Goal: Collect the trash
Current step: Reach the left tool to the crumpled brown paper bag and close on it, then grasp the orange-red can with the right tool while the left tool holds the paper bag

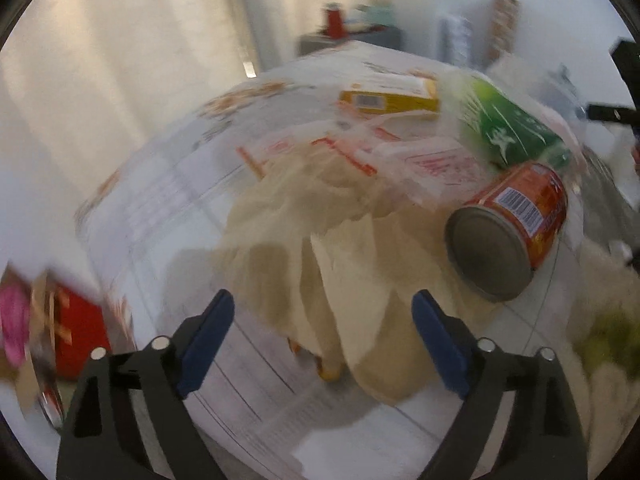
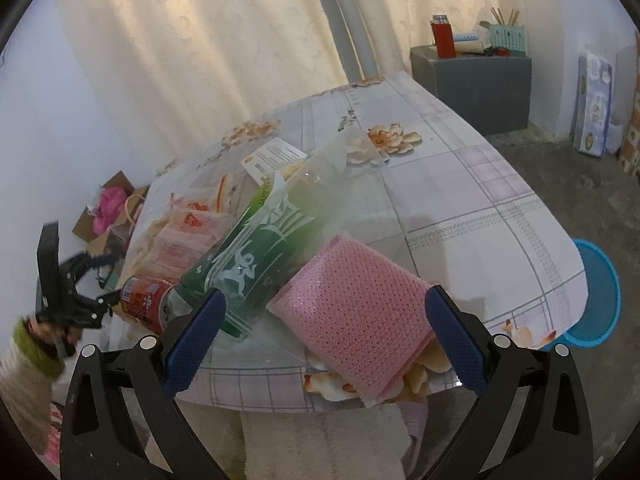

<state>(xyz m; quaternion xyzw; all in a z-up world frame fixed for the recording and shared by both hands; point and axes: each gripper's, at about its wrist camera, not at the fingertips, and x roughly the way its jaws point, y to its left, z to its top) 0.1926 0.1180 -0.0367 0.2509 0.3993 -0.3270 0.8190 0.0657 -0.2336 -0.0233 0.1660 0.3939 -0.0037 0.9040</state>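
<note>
Cream curtains and a pale wall back a counter covered in a checked, flower-printed cloth. The left wrist view, smeared by motion, alone shows a crumpled cream paper lying just ahead of the left gripper, whose blue-padded jaws stand wide with nothing pressed between them; it also shows a yellow carton lying beyond the can. The right wrist view alone shows a pink mesh sponge at the counter's near edge, a blue tub on the floor and a grey cabinet bearing a red flask. There the right gripper also stands wide and empty, hovering over the sponge.

Counted: one orange can, one green bottle, one carton, one sponge, and what seem to be several red-printed wrappers, too blurred to number. The can lies on its side, dull metal end toward the left camera, barcode up. The bottle, green-labelled with white characters, lies tilted just behind the can; the wrappers lie left of the can.
</note>
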